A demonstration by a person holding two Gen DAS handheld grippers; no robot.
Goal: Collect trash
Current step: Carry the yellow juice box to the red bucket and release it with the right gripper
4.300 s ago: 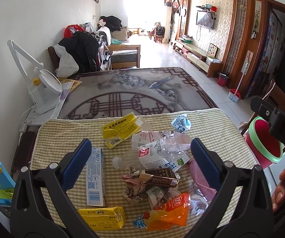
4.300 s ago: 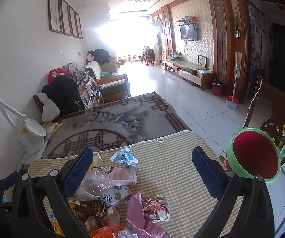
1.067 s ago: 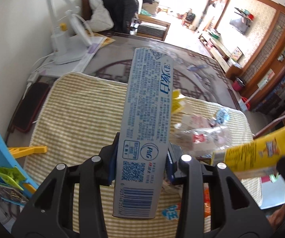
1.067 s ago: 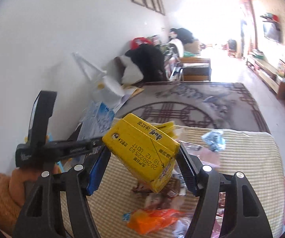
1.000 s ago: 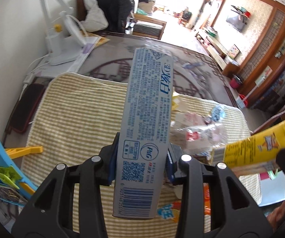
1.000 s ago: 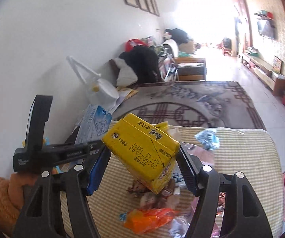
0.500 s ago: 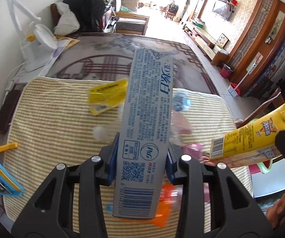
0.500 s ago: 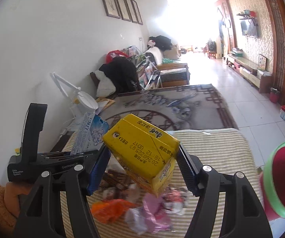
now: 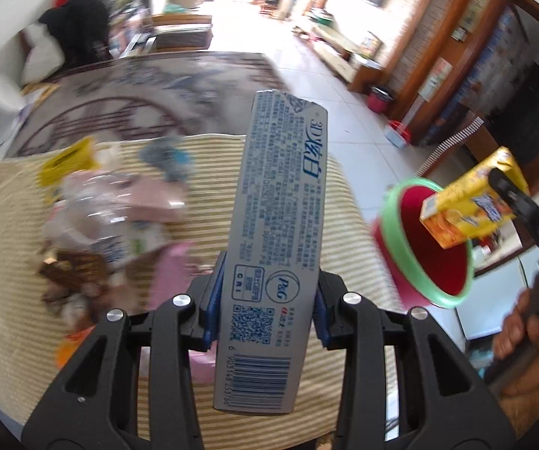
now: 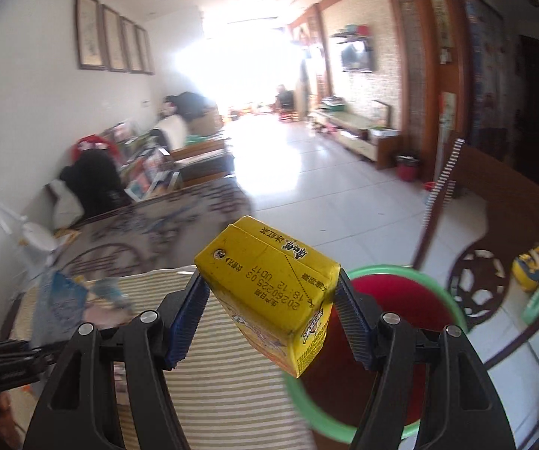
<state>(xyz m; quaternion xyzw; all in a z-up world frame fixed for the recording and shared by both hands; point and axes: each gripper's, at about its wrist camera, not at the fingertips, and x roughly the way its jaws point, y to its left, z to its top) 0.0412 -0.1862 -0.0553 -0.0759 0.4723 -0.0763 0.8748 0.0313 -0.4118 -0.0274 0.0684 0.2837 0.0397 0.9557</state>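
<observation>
My left gripper [image 9: 265, 307] is shut on a long grey-blue toothpaste box [image 9: 280, 232], held up over the striped tablecloth [image 9: 348, 247]. My right gripper [image 10: 271, 311] is shut on a yellow drink carton [image 10: 269, 285], held over the near rim of the red bin with a green rim [image 10: 393, 322]. In the left wrist view the same carton [image 9: 468, 206] hangs over the bin [image 9: 419, 247] at the table's right edge. Several wrappers, a crushed clear bottle and a pink bag [image 9: 119, 221] lie on the cloth at left.
A dark patterned table [image 9: 119, 93] stands beyond the cloth. A wooden chair back [image 10: 487, 262] stands right of the bin. A white lamp [image 10: 33, 236] is at far left. Tiled floor runs toward the bright room end.
Both grippers have swung right with their boxes. The bin has come close under the yellow carton, and the trash pile has slid to the left of view.
</observation>
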